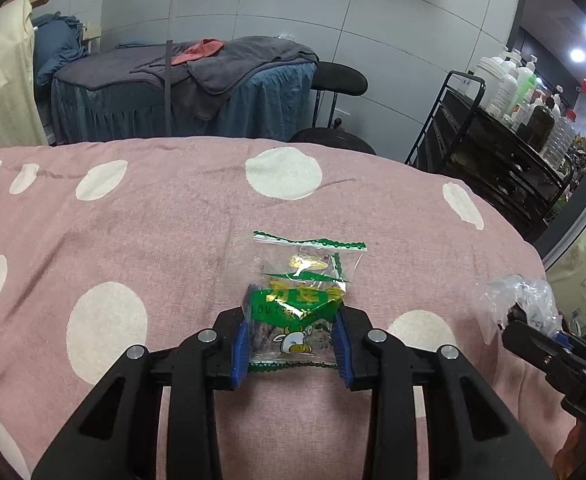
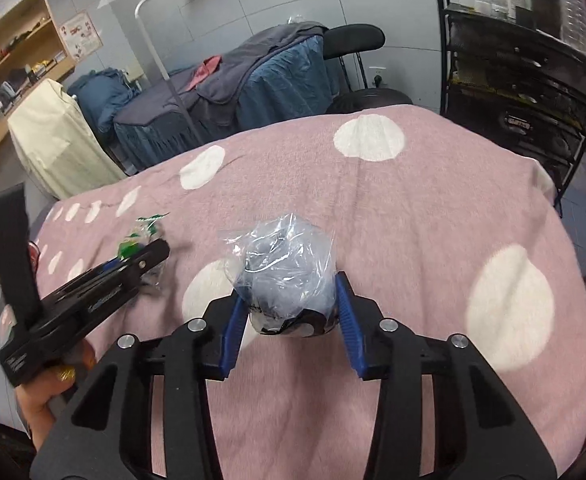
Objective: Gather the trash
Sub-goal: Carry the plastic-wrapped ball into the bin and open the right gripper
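A clear and green snack wrapper (image 1: 299, 300) with a cartoon cow sits between the blue pads of my left gripper (image 1: 293, 346), which is shut on it over the pink dotted bed cover (image 1: 153, 240). My right gripper (image 2: 291, 320) is shut on a crumpled clear plastic bag (image 2: 287, 264) with dark contents, held just above the cover. The right gripper with its bag also shows at the right edge of the left wrist view (image 1: 525, 312). The left gripper and the green wrapper (image 2: 141, 240) show at the left of the right wrist view.
A black metal cart (image 1: 493, 152) with bottles stands beyond the bed's right side. A blue-skirted massage bed (image 1: 197, 92) with grey towels and a black chair (image 1: 339, 80) stand behind. A wooden shelf (image 2: 9, 60) hangs on the left wall.
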### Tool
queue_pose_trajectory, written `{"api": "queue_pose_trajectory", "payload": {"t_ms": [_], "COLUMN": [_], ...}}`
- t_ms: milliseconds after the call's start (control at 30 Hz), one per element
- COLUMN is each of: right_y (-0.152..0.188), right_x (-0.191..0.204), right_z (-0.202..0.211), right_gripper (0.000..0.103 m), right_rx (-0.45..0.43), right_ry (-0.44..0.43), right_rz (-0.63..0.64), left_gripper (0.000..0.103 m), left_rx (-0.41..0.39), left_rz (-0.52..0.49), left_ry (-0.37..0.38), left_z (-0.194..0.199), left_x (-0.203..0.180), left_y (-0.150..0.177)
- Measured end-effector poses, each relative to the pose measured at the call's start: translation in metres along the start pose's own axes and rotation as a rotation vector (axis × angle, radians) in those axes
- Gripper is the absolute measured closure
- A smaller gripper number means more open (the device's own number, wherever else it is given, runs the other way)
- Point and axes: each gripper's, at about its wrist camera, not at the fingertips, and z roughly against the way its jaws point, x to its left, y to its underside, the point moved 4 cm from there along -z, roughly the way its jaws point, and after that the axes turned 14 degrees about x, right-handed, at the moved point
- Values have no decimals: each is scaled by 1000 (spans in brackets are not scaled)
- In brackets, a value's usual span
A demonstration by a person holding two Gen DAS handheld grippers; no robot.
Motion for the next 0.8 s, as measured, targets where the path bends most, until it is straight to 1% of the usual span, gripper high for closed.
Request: {"api": "queue_pose_trajectory", "payload": {"t_ms": [100, 200, 300, 367, 500, 600, 633, 767, 800], "right_y": [21, 39, 58, 72, 96, 114, 120, 137, 141], "right_x": [-17, -39, -63, -82, -118, -146, -156, -198, -210], "right_z": [28, 56, 84, 101, 122, 136, 140, 142, 141], "right_gripper": [60, 60, 60, 60, 60, 60, 60, 60, 60], "right_rx": [-19, -52, -88, -110, -125, -139, -141, -131, -128], "right_ry": [-17, -8, 25, 60, 94, 150, 175, 217, 243], "right_rz": [-27, -56, -76, -93, -142, -175, -188, -255, -274], "left_gripper": [70, 70, 70, 70, 70, 70, 70, 70, 70], "left_rx": [-12, -19, -17, -22, -21, -22, -17, -10, -4], "left_rz": [-31, -76, -127, -181, -275, -318, -330, -372, -381], "left_ry": [21, 42, 87, 105, 153, 176, 194, 217, 222], "left_z": [9, 18, 26, 33, 45, 53, 56, 61, 62], "left_x": [-15, -38, -66, -92, -136, -160, -169, -194, -200], "left_y": [3, 10, 19, 28, 51, 67, 73, 88, 92]}}
